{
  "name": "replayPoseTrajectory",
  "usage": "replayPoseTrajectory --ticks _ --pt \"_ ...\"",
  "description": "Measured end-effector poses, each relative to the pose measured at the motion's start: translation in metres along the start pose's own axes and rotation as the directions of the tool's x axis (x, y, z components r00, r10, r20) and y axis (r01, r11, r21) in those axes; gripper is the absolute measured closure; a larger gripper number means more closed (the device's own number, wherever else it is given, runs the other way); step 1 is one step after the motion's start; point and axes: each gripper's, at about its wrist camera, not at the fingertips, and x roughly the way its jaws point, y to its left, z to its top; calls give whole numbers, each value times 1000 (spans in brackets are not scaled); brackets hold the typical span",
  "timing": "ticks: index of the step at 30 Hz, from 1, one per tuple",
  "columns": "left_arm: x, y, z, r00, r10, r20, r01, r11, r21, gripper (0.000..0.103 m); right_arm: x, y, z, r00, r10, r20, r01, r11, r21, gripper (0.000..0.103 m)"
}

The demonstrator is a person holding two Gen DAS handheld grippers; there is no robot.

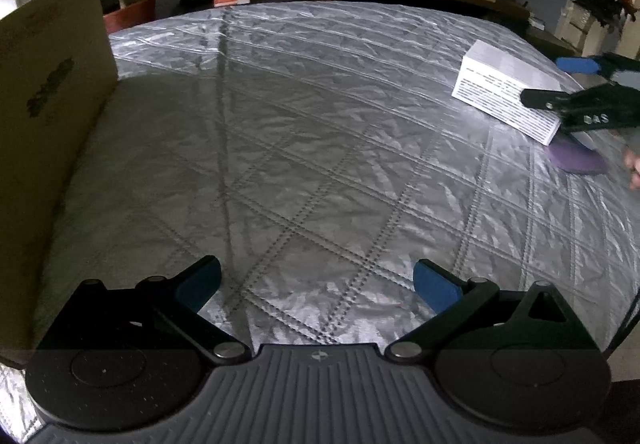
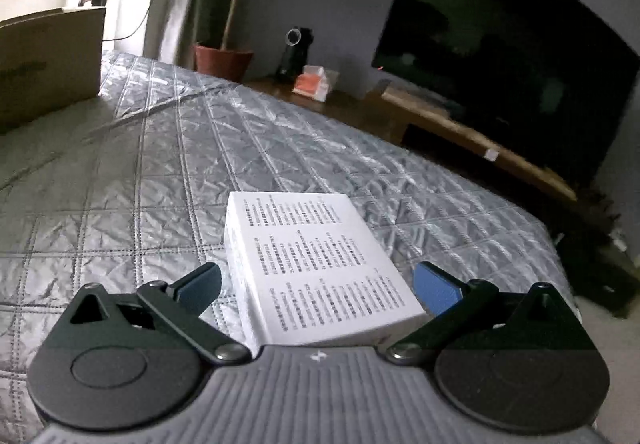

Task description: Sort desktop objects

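Right wrist view is showing the right gripper (image 2: 316, 284) straddling the near end of a white printed box (image 2: 316, 260), jaws spread wide with a blue pad on each side, neither clearly touching yet. Box is lying flat on the silver quilted cover (image 2: 120, 204), near its right side, and seems to be sitting partly on a purple object (image 1: 576, 158) seen from the left wrist. Left gripper (image 1: 316, 280) is hovering over bare cover, jaws wide apart, holding nothing. Cardboard box (image 1: 48, 92) is standing at the far left, probably the sorting target. To grip well: center the box between the pads, close squarely on its long sides, lift level so it is not slipping or dragging the purple thing along.
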Motion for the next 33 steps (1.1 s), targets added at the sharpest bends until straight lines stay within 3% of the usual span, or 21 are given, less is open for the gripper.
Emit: replayPoseTrajectory --ticks 10,14,15,18,20,21,25,33 --pt "3 -5 -1 1000 -9 -2 9 1000 21 0 15 -16 -6 997 -36 -74 41 997 60 0" --pt "2 -6 -1 1000 -13 1 13 1000 19 0 9 -17 5 997 -10 -81 20 992 121 19" --pt "1 -6 0 1000 -12 4 12 1000 20 0 -1 -14 5 996 18 -82 -7 991 136 19" --pt "0 -6 0 1000 -10 8 10 1000 19 0 -18 1 10 993 80 -81 -72 992 100 17" --pt "0 -6 0 1000 -9 10 9 1000 18 0 -19 2 11 996 50 -71 -47 998 49 14" --pt "-1 -6 -1 1000 -9 10 9 1000 17 0 -20 -1 10 998 28 -59 -26 999 37 6" --pt "-3 -4 -2 1000 -8 16 8 1000 23 0 -13 -34 0 999 -17 -40 21 994 108 1" --pt "-3 -4 -1 1000 -24 9 24 1000 17 0 18 -65 -14 997 25 -69 -15 989 147 1"
